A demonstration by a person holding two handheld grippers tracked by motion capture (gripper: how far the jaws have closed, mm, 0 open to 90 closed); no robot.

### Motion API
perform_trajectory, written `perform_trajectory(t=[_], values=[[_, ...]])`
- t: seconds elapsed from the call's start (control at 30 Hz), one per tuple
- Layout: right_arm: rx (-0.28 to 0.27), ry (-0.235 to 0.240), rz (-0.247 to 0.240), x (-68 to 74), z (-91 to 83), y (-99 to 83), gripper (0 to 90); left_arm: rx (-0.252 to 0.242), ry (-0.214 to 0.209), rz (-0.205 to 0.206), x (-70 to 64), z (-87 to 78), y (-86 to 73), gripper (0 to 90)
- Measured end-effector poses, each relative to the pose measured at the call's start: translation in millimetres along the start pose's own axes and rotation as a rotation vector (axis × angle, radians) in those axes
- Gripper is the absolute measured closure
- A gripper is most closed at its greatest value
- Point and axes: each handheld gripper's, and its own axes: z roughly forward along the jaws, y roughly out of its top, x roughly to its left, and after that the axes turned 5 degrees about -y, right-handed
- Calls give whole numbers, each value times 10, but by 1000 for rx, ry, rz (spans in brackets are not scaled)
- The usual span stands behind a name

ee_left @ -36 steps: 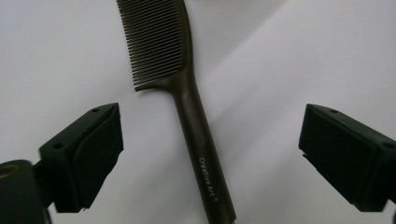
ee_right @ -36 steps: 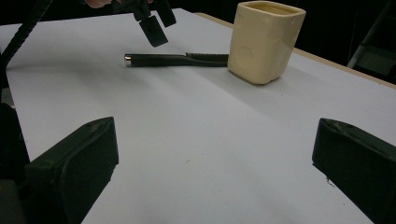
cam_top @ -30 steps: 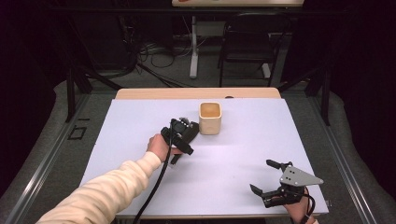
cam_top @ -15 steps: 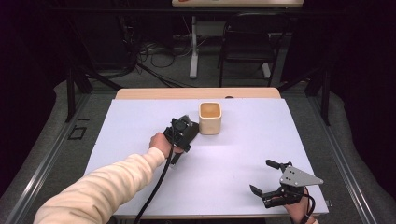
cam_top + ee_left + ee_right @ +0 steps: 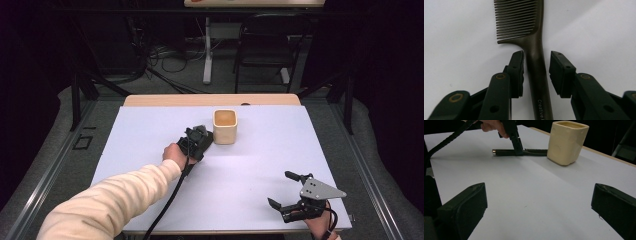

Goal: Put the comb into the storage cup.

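While the jaws straddle the handle without closing, the grasp is not yet made.

Left gripper [image 5: 536,72]: released, one jaw on each side of the handle, a slightly wider gap on its right side than on its left; in the high view it sits near the table's middle [image 5: 196,142], just left of the cup.

Comb [image 5: 530,37]: dark, lying flat on the sheet, teeth toward the far end of the left gripper view, handle running back between the jaws; in the right gripper view [image 5: 506,152] its toothed end reaches up to the cup, whether touching I cannot tell.

Cup [image 5: 225,126]: cream, square-sided, upright, open top, toward the far middle of the table.

Right gripper [image 5: 295,200]: released, jaws spread wide, resting at the near right corner, well apart from the comb.

Step in hand: likely a pinch on the comb handle.

Doing it well: centre the handle between the pads first, keep the jaws low to the sheet, close squarely across the handle's narrow width just behind the teeth, so that it does not twist or skid.

Surface: table [image 5: 150,120] under a smooth pale sheet, a wooden strip bare along the far edge.

Room: dark, with cables on the floor, a chair and a table leg beyond.
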Motion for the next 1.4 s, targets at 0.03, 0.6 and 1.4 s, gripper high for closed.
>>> perform_trajectory(t=[0.03,0.6,1.4], values=[[-2,-2,-7,-6,0,1,0,2,1,-4,8,5,-4,657],[2,-2,0,-4,-1,-1,0,-51,-56,-91,165,-10,-120,724],[6,-7,0,-8,0,-1,0,-173,-127,-82,399,-355,-308,727]])
